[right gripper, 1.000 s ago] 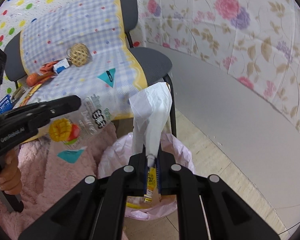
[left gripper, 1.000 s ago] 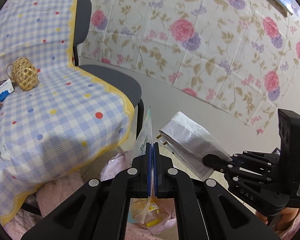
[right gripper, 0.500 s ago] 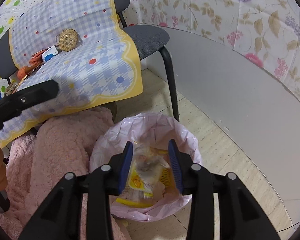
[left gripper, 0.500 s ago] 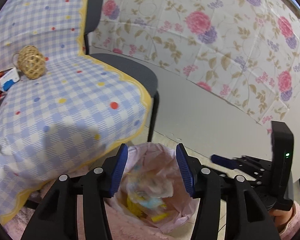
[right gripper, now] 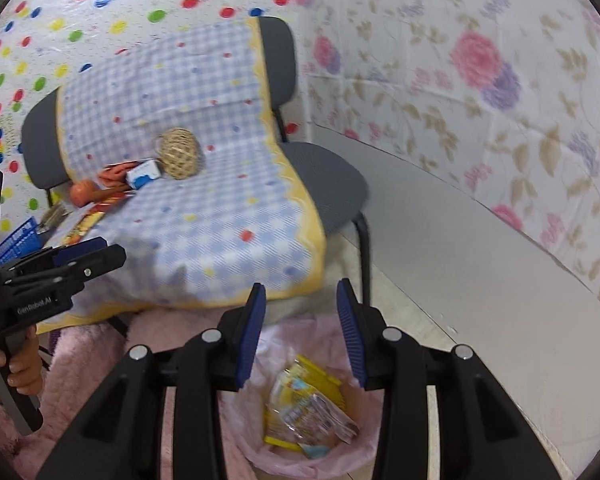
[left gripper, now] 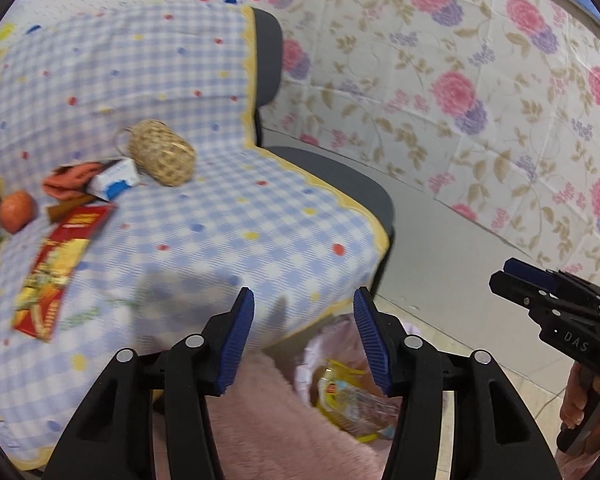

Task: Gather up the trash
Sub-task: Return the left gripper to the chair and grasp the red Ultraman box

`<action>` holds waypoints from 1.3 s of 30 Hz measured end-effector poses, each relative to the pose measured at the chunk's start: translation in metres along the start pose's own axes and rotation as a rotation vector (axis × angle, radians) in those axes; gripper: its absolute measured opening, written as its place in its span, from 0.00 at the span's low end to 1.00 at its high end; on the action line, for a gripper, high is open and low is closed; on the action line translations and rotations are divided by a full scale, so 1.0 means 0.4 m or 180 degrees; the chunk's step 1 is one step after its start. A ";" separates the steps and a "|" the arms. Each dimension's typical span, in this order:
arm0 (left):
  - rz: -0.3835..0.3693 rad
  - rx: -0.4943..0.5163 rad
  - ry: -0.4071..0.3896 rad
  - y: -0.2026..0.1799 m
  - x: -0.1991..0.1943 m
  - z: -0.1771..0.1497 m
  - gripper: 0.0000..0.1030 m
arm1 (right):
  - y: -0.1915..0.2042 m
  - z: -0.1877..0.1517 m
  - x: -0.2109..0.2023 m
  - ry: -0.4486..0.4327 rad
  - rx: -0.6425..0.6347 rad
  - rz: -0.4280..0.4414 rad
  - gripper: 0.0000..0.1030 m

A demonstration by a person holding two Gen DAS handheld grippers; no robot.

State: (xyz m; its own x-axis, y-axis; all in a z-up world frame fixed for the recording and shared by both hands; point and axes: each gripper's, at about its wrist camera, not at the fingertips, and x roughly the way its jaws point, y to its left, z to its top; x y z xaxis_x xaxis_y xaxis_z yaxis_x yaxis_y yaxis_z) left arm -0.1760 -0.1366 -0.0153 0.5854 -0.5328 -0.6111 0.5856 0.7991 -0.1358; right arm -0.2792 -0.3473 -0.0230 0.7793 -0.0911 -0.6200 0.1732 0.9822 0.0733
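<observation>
Your left tool (left gripper: pixel 304 336) has just been opening and now stands with its blue pads apart and nothing between them; your right tool (right gripper: pixel 301 330) has just opened too, pads apart and empty. Both hang above the pink-lined trash bin (right gripper: pixel 284 330) on the floor, just beside the front of the chair (right gripper: pixel 332 188). The trash you have collected lies inside that bin: yellow and clear wrappers (right gripper: pixel 312 408) piled at the bottom, seen between and below the right tool's pads, and again at the lower right of the left tool's view. A fluffy pink rug (left gripper: pixel 268 416) lies against the bin and under the chair's edge. The chair is draped with a blue checked cloth (left gripper: pixel 204 240) with a yellow border and coloured dots. On the cloth, well apart from the bin, sit a woven wicker ball (left gripper: pixel 162 152), a small white and blue box (left gripper: pixel 114 178) touching it, an orange crumpled thing (left gripper: pixel 70 178), a round orange fruit (left gripper: pixel 16 210) and a red and yellow snack packet (left gripper: pixel 56 272) lying flat. In the right view a blue basket (right gripper: pixel 18 238) shows at the left edge behind the left tool. Your hand (right gripper: pixel 16 364) grips that tool's handle. Floral sheeting (left gripper: pixel 480 80) covers the wall behind.
</observation>
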 end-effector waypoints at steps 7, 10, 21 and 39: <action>0.0406 -0.0079 -0.0075 0.098 -0.043 0.016 0.62 | 0.097 0.064 0.058 0.0018 -0.0186 0.0257 0.36; 0.0558 -0.0188 -0.0092 0.158 -0.056 0.024 0.65 | 0.141 0.095 0.089 0.0018 -0.0279 0.0377 0.37; 0.1215 -0.0483 -0.0014 0.366 -0.076 0.037 0.87 | 0.275 0.174 0.210 0.0101 -0.0466 0.0694 0.70; 0.0938 -0.0869 0.0540 0.567 0.082 -0.012 0.89 | 0.379 0.226 0.363 0.0402 -0.0556 0.0922 0.72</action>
State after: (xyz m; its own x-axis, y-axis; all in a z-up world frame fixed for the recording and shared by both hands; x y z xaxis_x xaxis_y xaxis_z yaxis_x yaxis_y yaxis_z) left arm -0.0268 0.0286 -0.0698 0.5915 -0.2357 -0.7711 0.2241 0.9667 -0.1237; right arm -0.0852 -0.2264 -0.0311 0.6984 0.2054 -0.6856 -0.1579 0.9786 0.1323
